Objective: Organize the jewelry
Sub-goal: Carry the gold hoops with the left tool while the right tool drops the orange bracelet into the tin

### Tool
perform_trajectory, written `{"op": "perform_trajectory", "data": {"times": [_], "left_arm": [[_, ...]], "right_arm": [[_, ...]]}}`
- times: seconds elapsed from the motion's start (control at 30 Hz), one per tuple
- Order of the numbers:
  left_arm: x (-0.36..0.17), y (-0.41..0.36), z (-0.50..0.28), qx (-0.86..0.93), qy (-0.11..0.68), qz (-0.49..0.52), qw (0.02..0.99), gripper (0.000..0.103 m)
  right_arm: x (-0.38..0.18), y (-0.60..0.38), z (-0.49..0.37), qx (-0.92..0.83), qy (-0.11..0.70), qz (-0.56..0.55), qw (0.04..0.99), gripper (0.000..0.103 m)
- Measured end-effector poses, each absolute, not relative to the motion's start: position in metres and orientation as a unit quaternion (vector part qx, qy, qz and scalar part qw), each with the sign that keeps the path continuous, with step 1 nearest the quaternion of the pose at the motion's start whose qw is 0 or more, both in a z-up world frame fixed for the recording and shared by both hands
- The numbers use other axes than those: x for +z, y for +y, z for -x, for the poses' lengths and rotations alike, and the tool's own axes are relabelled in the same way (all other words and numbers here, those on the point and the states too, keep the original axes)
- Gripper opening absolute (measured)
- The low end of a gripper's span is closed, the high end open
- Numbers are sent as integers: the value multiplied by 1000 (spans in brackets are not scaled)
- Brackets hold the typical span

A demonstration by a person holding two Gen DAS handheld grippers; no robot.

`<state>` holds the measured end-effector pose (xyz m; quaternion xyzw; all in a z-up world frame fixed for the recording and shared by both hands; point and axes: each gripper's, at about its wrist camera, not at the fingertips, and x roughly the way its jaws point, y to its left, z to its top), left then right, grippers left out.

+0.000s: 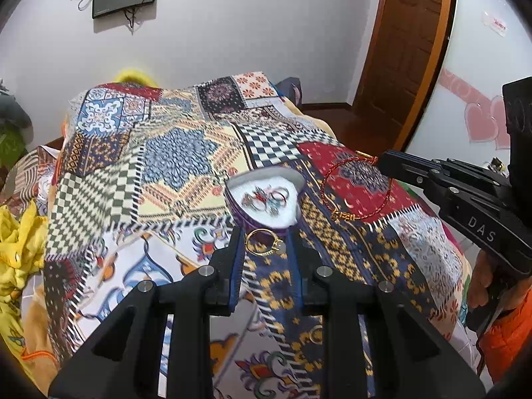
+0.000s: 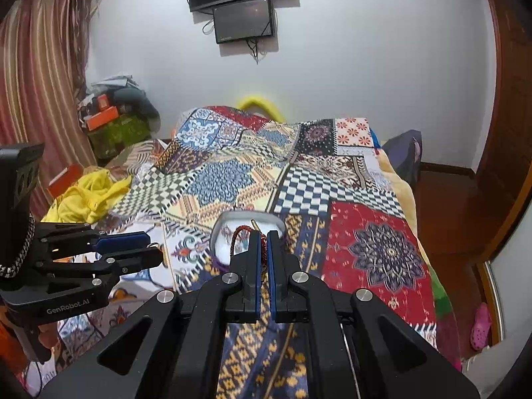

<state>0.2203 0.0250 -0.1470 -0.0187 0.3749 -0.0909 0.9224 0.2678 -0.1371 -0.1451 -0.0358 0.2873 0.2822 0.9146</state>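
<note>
A heart-shaped jewelry box (image 1: 266, 199) with a white lining holds several small rings and sits on the patchwork blanket (image 1: 166, 166). My left gripper (image 1: 266, 244) is open, with a gold ring (image 1: 264, 242) between its fingertips just in front of the box. My right gripper (image 1: 380, 163) is shut on a red cord bracelet (image 1: 352, 189), which hangs in the air to the right of the box. In the right wrist view the bracelet (image 2: 247, 236) is pinched between the fingers (image 2: 263, 249), with the box (image 2: 247, 229) behind it. The left gripper (image 2: 149, 249) shows at the left.
The blanket (image 2: 365, 249) covers a bed. Yellow cloth (image 2: 89, 193) lies at its left edge, with clutter (image 2: 113, 123) beyond. A wooden door (image 1: 405, 50) stands at the right. Screens (image 2: 242, 0) hang on the far wall.
</note>
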Motion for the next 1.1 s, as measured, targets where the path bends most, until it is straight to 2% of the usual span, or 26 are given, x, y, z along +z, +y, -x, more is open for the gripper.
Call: {"op": "perform_trajectory", "data": {"times": [0.6,1.1], "left_arm": [[-151,33,-272,-81,367,21,927,24],[-181,21,-310,-95,405,13,909,24]], "right_arm": [[-149,-111,-315,298,294,17,908,3],[-186,-93,-355,307,364,24,879,3]]}}
